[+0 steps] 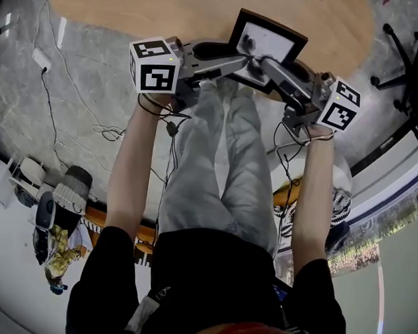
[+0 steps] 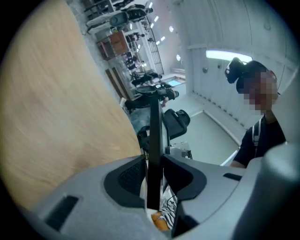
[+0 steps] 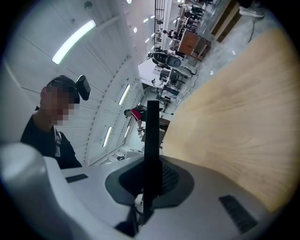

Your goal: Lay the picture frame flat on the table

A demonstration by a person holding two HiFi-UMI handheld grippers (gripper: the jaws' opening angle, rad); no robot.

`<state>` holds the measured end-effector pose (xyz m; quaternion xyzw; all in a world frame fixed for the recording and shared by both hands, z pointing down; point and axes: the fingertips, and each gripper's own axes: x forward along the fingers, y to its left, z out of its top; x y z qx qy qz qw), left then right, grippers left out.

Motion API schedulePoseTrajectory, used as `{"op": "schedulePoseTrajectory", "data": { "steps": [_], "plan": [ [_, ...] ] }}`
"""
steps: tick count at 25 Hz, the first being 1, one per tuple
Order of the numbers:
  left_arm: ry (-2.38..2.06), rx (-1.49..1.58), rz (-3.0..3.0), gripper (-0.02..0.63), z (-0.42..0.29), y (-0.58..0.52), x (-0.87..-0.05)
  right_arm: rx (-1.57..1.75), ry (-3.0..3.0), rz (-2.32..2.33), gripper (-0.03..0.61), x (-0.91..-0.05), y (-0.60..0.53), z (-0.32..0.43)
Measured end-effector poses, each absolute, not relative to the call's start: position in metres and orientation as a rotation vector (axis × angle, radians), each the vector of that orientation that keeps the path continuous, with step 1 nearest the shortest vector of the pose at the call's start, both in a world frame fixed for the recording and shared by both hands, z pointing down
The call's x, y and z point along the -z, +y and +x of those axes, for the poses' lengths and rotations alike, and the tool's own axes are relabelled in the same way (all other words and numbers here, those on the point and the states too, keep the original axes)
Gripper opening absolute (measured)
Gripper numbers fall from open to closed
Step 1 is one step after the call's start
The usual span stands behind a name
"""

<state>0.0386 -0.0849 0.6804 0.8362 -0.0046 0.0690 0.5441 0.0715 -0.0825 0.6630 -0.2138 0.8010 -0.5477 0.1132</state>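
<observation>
A: Step in hand is the set-down. The black rectangular picture frame [image 1: 268, 40], white face toward the head view, is at the near edge of the light wooden bench [image 1: 132, 9]. Both grippers are on its near side.

B: Jaws?

A: Left gripper [image 1: 245, 61]: jaws spread. The frame edge [image 2: 154, 140] stands between them with a sliver of gap on each side, so the pads are not pressing. Right gripper [image 1: 269, 65]: jaws pinching that edge, pads tight on both faces.

B: So only one real hold. How to finish well?

A: My judgement is that the right gripper carries it alone. A single pinch on a thin edge lets the frame pivot, so bring it down slowly with no twist until the back rests on the wood. Let go only once it lies settled. Then draw both grippers straight back along the frame's plane, so the spread left jaws cannot snag it and drag it off the bench edge.

B: What can't be read?

A: Whether the back touches the bench, since no view shows the underside. In the head view the gripper bodies cover the near edge, so I cannot tell whether it overhangs. Both gripper views show the frame edge-on, as a dark strip only. There is a small mark near the top left of the white face, too small to name.
</observation>
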Motion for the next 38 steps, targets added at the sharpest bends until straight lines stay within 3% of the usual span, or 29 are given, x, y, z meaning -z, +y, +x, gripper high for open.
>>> {"op": "schedulePoseTrajectory", "data": {
  "steps": [6,8,10,19,34,38],
  "plan": [
    [-0.290,-0.140,1.895,0.098,-0.002,-0.099,-0.719,1.666,2.260,-0.893,0.025,-0.709,-0.127,0.096],
    [-0.311,-0.162,1.888,0.033,-0.006,-0.089,-0.725,1.718,2.264,-0.955,0.025,-0.728,-0.132,0.100],
    [-0.315,-0.181,1.899,0.012,-0.006,-0.078,-0.726,1.760,2.271,-1.000,0.025,-0.743,-0.133,0.101],
    [-0.286,-0.242,1.901,0.009,0.002,-0.051,-0.731,1.822,2.177,-1.254,0.027,-0.780,-0.140,0.114],
    [-0.258,-0.222,1.875,0.009,-0.004,-0.041,-0.728,1.747,2.368,-2.003,0.221,-0.812,-0.142,0.143],
    [-0.279,-0.162,1.860,0.009,-0.006,-0.030,-0.716,1.688,2.389,-2.204,0.213,-0.813,-0.125,0.154]
  ]
}}
